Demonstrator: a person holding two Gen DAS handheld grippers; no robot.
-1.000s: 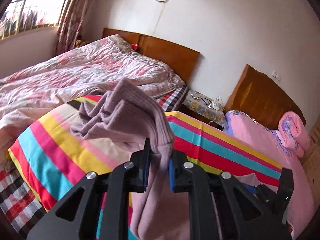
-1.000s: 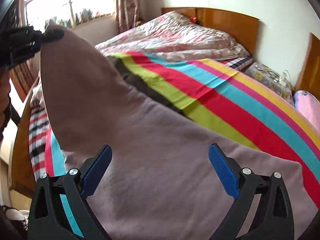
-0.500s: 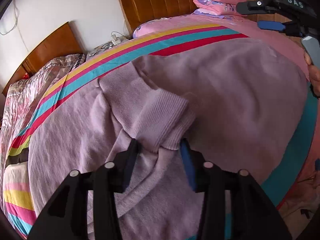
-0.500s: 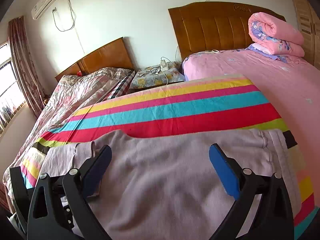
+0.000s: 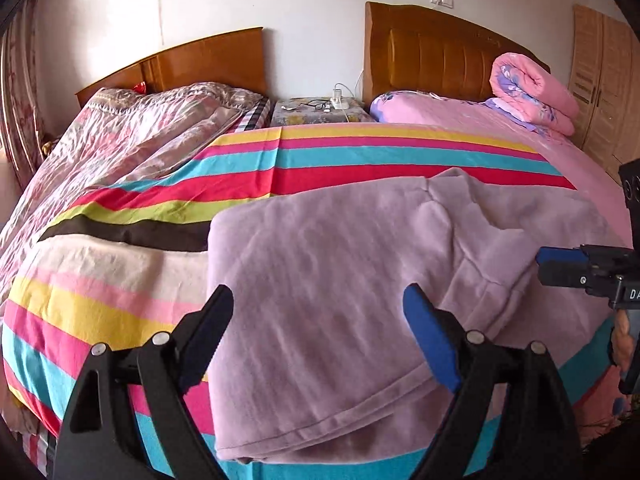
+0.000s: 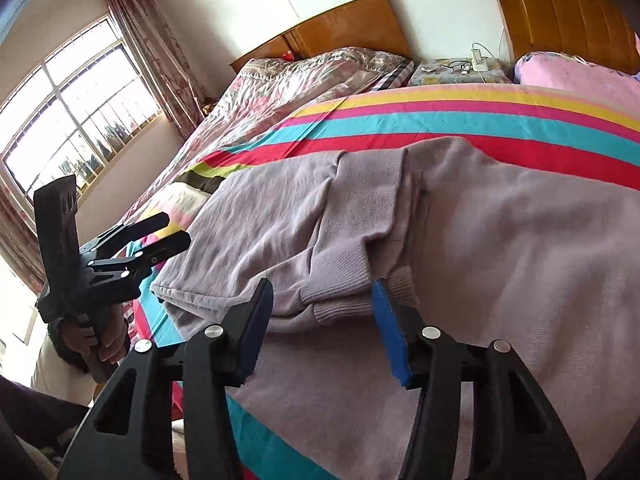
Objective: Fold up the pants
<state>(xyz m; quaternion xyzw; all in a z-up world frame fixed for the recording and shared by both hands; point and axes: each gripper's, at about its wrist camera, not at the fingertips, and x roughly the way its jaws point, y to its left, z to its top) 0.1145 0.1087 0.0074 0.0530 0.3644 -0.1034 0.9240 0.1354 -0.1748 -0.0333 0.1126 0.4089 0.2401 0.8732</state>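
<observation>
Left wrist view, left to right: striped blanket [image 5: 132,312] fills the left and middle, mauve pants [image 5: 340,280] lie flat on it from centre to right, folded edge at lower centre. Left gripper [image 5: 318,334] sits at the bottom centre, jaws spread wide after just opening, hovering over the cloth with nothing pinched; pads clear of the fabric. Right gripper shows as a black body with a blue pad at the right edge.

Right wrist view, left to right: left gripper at the left edge, held in a hand [image 6: 102,336], off the near-left corner of the pants. Ribbed cuffs [image 6: 344,280] sit at centre, doubled over the body of the garment. Right gripper [image 6: 320,330] is at the bottom centre, jaws have just been closing to about half, straddling the cuffs; blue pads [image 6: 390,334] sit either side of the ribbing but I can't see them pressing it yet, so not gripping.

Step, as I read it: one fold laid down and released, right side re-gripping at the cuffs for the next one.

Next move needs: the right pads to close through both cuff layers, left to take a matching edge, then lift together so the layers don't slide.
</observation>
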